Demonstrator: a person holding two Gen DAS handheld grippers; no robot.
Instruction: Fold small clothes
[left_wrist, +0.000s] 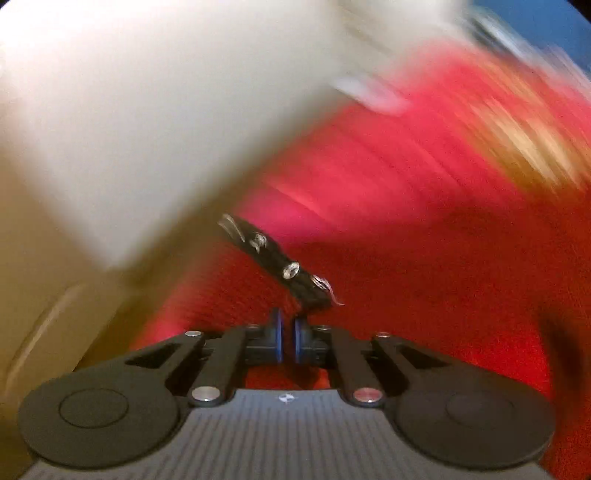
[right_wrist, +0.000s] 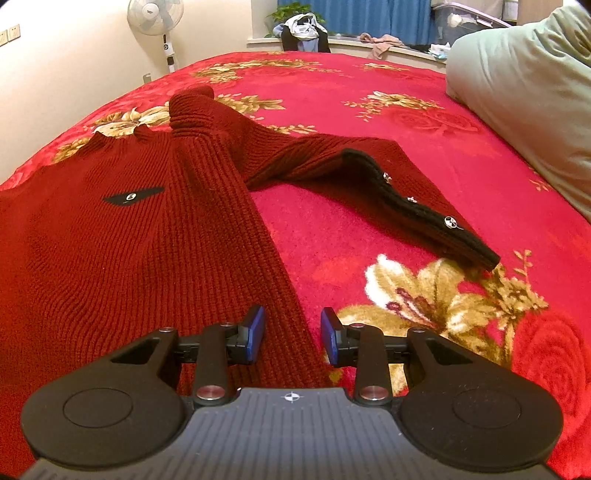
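A dark red knit sweater lies spread on the bed, one ribbed sleeve folded across it. A black button trim runs along its far right part. My right gripper hovers open over the sweater's near edge, and its pads do not touch the knit. In the left wrist view the sweater fills a blurred picture. My left gripper is shut on the end of a black button trim, which stays sharp and runs up and left from the pads.
A red floral blanket covers the bed. A pale green pillow lies at the right edge. A standing fan and a windowsill with piled clothes are beyond the bed. A pale blurred surface fills the left wrist view's upper left.
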